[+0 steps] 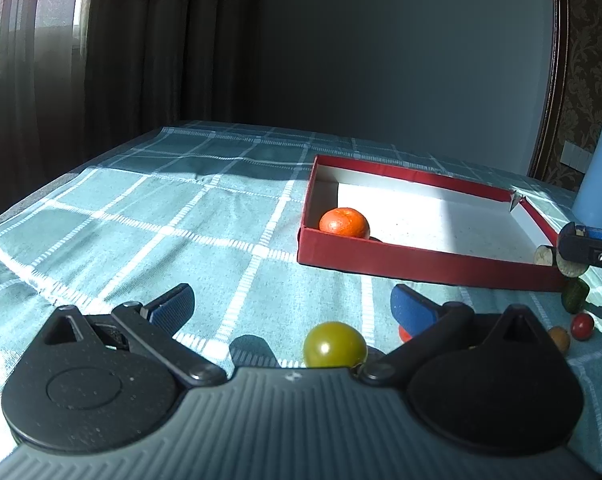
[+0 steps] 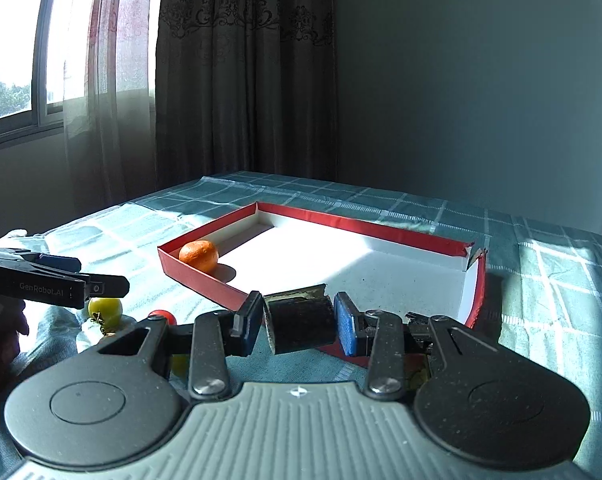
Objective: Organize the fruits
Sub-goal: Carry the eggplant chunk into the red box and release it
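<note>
A red box [image 1: 421, 268] with a white floor lies on the checked cloth, with an orange [image 1: 344, 222] in its near left corner. My left gripper [image 1: 293, 308] is open, and a green tomato [image 1: 335, 345] lies between its fingers near the base. My right gripper [image 2: 299, 320] is shut on a dark cucumber piece [image 2: 301, 322], held over the box's near wall [image 2: 205, 280]. The orange [image 2: 199, 256] also shows in the right wrist view, as does the green tomato [image 2: 105, 309] under the left gripper [image 2: 101, 286].
A red cherry tomato [image 1: 582, 326], a small brownish fruit [image 1: 559, 338] and a green cucumber piece [image 1: 575, 296] lie right of the left gripper. A blue jug [image 1: 599, 176] stands at the far right. A red tomato [image 2: 163, 316] lies near the box. Curtains hang behind.
</note>
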The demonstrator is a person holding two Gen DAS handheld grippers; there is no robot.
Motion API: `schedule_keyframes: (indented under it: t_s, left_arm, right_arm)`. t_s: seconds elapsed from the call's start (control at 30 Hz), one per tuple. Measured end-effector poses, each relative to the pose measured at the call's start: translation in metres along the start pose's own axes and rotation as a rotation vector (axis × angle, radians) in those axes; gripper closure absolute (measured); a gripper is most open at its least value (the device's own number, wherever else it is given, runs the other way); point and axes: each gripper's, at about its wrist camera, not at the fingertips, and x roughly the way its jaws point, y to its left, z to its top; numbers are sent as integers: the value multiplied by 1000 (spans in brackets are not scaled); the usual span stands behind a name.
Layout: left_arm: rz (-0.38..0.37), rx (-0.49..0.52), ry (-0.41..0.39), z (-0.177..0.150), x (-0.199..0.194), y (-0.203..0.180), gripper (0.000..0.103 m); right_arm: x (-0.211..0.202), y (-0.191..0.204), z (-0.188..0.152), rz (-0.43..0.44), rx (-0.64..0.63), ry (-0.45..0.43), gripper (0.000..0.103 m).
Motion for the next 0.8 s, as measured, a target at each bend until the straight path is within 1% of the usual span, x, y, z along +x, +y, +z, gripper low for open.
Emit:
schedule_keyframes:
  t_s: [0.07,0.17,0.27,0.4,0.63,0.67,0.7,0.73,0.77,0.8]
  left_arm:
    - [-2,-1,-1,0,0,0,0]
    - [-2,-2,4,0,1,0,0]
    - [-3,-6,4,0,1,0,0]
    - [-7,-7,4,0,1,0,0]
    - [-3,-17,1,0,0,1,0]
    - [-4,-19,3,0,1,2,0]
    - [-4,-21,5,0,1,2,0]
    - [-5,-21,6,0,1,2,0]
    - [-5,-20,7,0,1,2,0]
    - [-3,-20,8,0,1,2,0]
  right_arm:
    - [2,-7,13,-29,23,-20,64]
    - [10,-18,31,-87,45,-24,64]
    - [34,-30,39,-136,46,30,64]
    - [62,-34,31,-175,2,98,64]
    - [92,-18,6,-212,-134,180,64]
    - [94,-19,2,-214,-132,194,65]
    - [93,-20,1,-215,-120,184,65]
    - [91,-23,1,-214,-102,180,63]
    - [90,-25,2,-219,-88,184,53]
    - [88,-27,3,-230,-77,184,47]
